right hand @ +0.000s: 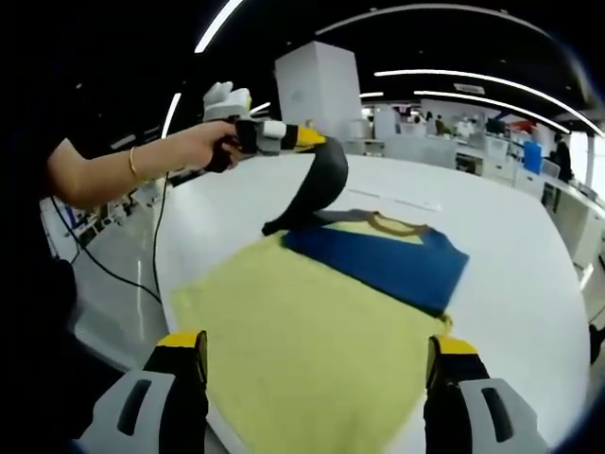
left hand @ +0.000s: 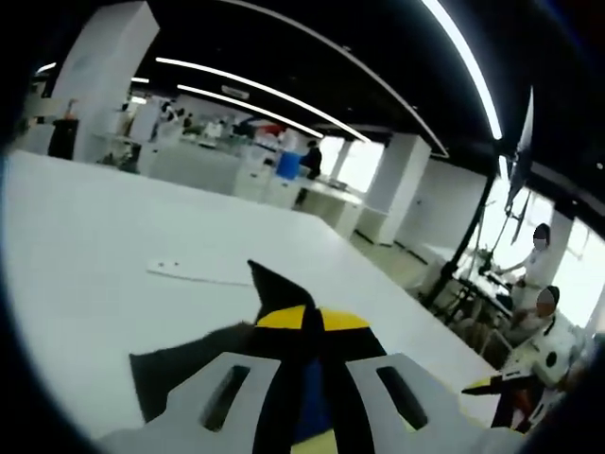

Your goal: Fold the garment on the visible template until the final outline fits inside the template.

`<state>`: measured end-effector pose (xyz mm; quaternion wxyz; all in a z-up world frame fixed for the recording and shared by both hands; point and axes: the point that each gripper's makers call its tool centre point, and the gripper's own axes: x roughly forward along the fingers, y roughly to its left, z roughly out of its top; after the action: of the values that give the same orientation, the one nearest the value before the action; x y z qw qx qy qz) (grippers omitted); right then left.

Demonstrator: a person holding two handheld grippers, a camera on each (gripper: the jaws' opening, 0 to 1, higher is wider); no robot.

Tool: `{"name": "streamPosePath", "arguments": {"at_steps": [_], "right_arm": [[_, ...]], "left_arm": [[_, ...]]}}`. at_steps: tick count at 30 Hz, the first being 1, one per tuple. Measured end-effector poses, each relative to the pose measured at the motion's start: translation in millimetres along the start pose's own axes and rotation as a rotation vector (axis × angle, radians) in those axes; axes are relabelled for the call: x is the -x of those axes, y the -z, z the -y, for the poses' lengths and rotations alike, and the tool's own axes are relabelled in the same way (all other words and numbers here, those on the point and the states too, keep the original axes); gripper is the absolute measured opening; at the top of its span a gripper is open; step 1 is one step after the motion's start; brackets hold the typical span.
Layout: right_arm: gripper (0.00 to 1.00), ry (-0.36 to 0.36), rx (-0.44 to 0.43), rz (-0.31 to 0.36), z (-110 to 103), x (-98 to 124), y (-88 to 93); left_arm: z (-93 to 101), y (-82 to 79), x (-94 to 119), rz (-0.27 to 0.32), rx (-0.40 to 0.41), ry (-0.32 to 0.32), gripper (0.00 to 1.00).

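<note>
Left hand-held gripper [right hand: 317, 142] pinches my garment's dark sleeve [right hand: 317, 184] aloft at eleven o'clock over the white surface [right hand: 529, 284], right hand-held gripper [right hand: 317, 364] gaping above the yellow garment [right hand: 312, 331].

Open-plan lab: white worktables [left hand: 104, 227], strip ceiling lights [left hand: 255, 90].

No text, label, number or sign can be read in either view

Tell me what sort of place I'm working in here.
Probably an open-plan lab or workshop hall: long ceiling light strips, white square pillars, rows of workbenches, and this large white table.
</note>
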<state>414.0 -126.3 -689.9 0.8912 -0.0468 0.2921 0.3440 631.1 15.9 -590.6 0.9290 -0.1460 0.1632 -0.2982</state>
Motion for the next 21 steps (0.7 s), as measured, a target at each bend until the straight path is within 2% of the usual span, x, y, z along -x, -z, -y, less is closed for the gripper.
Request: {"name": "streamPosePath", "arguments": {"at_steps": [15, 21], "right_arm": [[0.96, 0.023, -0.022, 0.002, 7.7, 6.0, 4.5], [0.96, 0.049, -0.042, 0.013, 16.5, 11.3, 2.6]], "left_arm": [[35.5, 28.7, -42.7, -0.061, 0.005, 0.078, 0.0], [59.5, 37.9, -62.8, -0.079, 0.008, 0.13, 0.0]]}}
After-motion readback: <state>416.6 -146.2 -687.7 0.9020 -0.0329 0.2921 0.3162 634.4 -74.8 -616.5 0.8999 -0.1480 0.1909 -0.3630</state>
